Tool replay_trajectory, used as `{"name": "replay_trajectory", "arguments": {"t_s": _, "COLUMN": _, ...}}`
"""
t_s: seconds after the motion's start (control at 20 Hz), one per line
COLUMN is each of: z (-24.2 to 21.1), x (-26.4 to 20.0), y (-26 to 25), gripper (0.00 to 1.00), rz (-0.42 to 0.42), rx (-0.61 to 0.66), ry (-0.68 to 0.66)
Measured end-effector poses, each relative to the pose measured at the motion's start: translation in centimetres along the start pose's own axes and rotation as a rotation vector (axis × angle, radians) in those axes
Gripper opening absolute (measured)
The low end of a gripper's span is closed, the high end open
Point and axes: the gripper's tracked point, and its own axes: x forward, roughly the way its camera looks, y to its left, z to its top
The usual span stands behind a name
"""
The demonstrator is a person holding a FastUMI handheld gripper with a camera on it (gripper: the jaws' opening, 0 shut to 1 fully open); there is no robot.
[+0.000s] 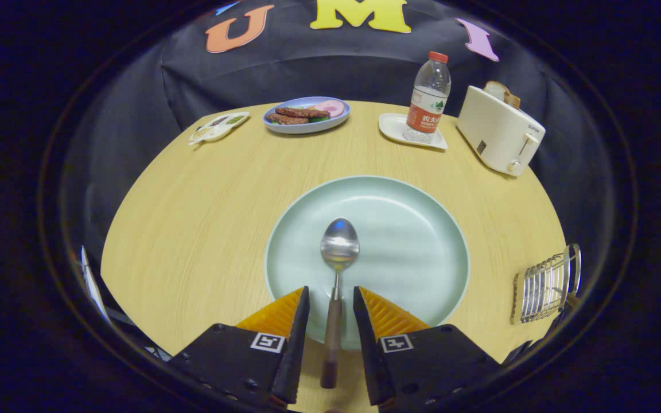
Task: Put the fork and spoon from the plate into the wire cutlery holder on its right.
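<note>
We are holding the claw (331,301) released astride the wooden-handled steel spoon (337,269) (lined up for gripping) on the round pale-green plate (411,241).

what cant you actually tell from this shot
- Gripper fingers straddle the spoon handle with gaps either side; whether they touch the plate is unclear in the gripper view.
- Wire cutlery holder: warped at the fisheye rim, its contents cannot be made out.
- Spoon handle's near end: partly hidden between the gripper bodies.
- Toaster marking: too small.
</note>
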Motion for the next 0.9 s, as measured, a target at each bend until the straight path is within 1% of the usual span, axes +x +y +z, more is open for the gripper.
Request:
{"name": "replay_trajectory", "arguments": {"t_s": 0.05, "z": -0.2, "x": 0.4, "y": -0.5, "gripper": 0.25, "rz": -0.014, "rx": 0.011, "ry": -0.003}}
{"name": "replay_trajectory", "arguments": {"t_s": 0.15, "z": -0.5, "x": 0.8, "y": -0.5, "gripper": 0.10, "rz": -0.009, "rx": 0.035, "ry": 0.020}}
{"name": "replay_trajectory", "arguments": {"t_s": 0.2, "z": -0.8, "x": 0.1, "y": -0.7, "gripper": 0.11, "rz": -0.009, "rx": 0.046, "ry": 0.020}}
{"name": "replay_trajectory", "arguments": {"t_s": 0.25, "z": -0.3, "x": 0.8, "y": -0.7, "gripper": 0.05, "rz": -0.020, "rx": 0.052, "ry": 0.017}}
{"name": "replay_trajectory", "arguments": {"t_s": 0.35, "z": -0.5, "x": 0.5, "y": -0.8, "gripper": 0.01, "rz": -0.019, "rx": 0.055, "ry": 0.031}}
{"name": "replay_trajectory", "arguments": {"t_s": 0.8, "z": 1.0, "x": -2.9, "y": -3.9, "gripper": 0.01, "rz": -0.040, "rx": 0.043, "ry": 0.028}}
{"name": "replay_trajectory", "arguments": {"t_s": 0.9, "z": 1.4, "x": -4.3, "y": -4.6, "gripper": 0.01, "rz": -0.027, "rx": 0.049, "ry": 0.029}}
